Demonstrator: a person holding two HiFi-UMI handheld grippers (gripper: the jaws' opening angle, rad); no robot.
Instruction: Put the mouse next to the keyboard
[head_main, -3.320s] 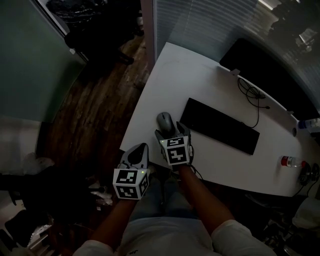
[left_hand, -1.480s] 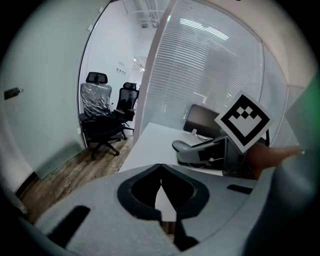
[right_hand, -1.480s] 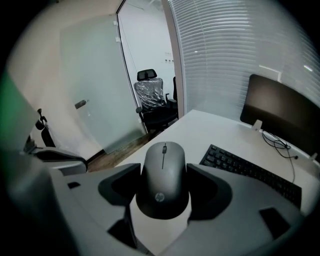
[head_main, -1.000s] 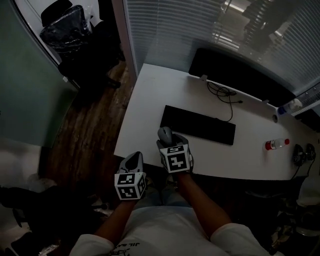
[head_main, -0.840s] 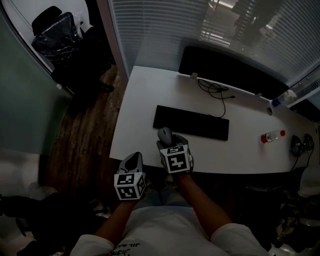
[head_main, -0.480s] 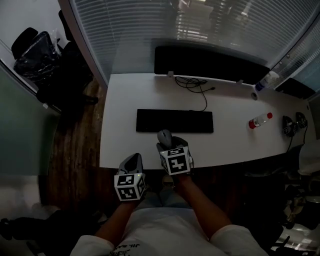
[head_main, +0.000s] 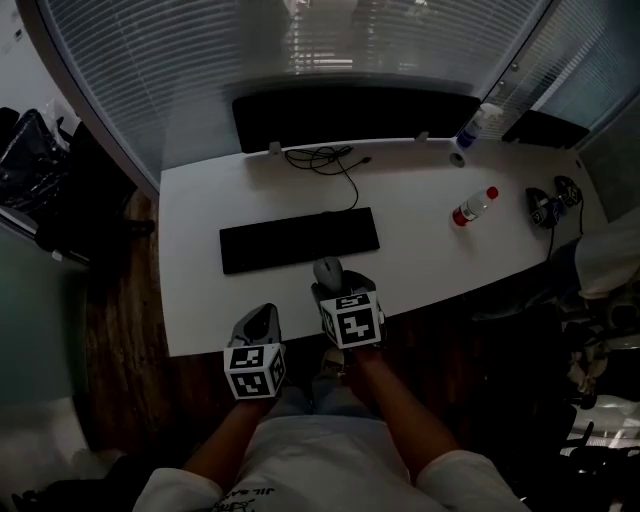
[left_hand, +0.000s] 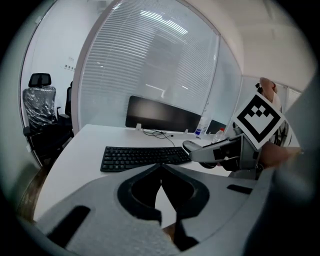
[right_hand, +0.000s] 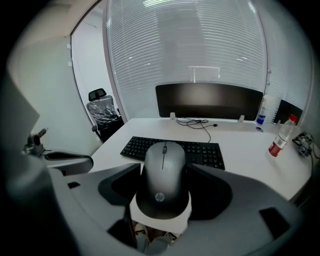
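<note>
Beyond the gripped mouse (head_main: 327, 272) and keyboard (head_main: 299, 240) sit cable (head_main: 318, 158), monitor (head_main: 350, 115), bottle (head_main: 472, 208).

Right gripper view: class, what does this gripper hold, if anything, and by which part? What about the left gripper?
The right gripper holds the mouse by its two long sides. The left gripper is shut and holds nothing.

Colours: mouse (right_hand: 164, 175) was grey; keyboard (head_main: 298, 240) beyond the right gripper (head_main: 330, 283), black; desk (head_main: 420, 200), white; gripper cubes (head_main: 351, 320) bore black-and-white squares; bottle (head_main: 473, 207) cap was red.
</note>
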